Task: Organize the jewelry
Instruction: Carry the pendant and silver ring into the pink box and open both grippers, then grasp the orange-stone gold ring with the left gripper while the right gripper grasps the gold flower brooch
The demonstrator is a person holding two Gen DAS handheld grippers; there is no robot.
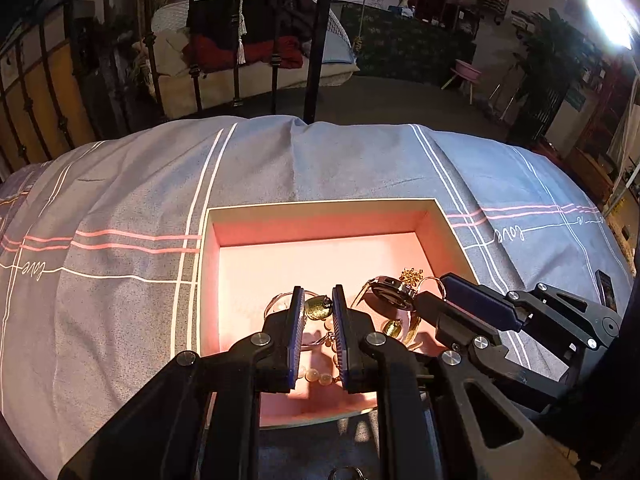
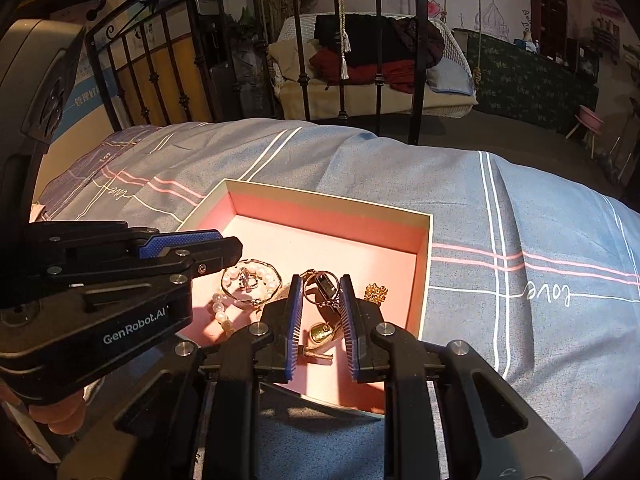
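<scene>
1. Left wrist view, setting: a grey-blue bedspread (image 1: 132, 200) with white and pink stripes covers the bed ahead of the tongs. Beyond its far edge stand black iron bed rails (image 1: 316, 40), a white wicker seat (image 1: 256, 52) piled with dark and red clothes, and a pink stool (image 1: 466, 70) off to the right.
2. Left wrist view, jewelry: an open box (image 1: 320, 224) with a pink lining and cream rim lies on the bedspread directly ahead of the left gripper (image 1: 318, 310). A gold bead (image 1: 318, 307) shows between the finger ends, pearls (image 1: 316, 376) lie lower between the fingers, a watch (image 1: 390, 292) sits just right of them, and a small gold ornament (image 1: 412, 276) lies beyond the watch.
3. Left wrist view, tongs: the left gripper's fingers stand close together with only a narrow gap, over the box's near part; whether they pinch anything cannot be told. The right gripper (image 1: 444, 284) reaches in from the right, its tip by the watch.
4. Right wrist view, setting: the same bedspread (image 2: 520, 220), rails and wicker seat lie ahead.
5. Right wrist view, jewelry: the box (image 2: 328, 204) lies ahead; a pearl bracelet (image 2: 248, 280) is left of the fingers, the ornament (image 2: 376, 294) just right.
6. Right wrist view, tongs: the right gripper (image 2: 320, 300) is nearly closed, the watch (image 2: 324, 288) seen between its tips; actual contact is unclear. The left gripper (image 2: 228, 244) comes in from the left, jaws together.
</scene>
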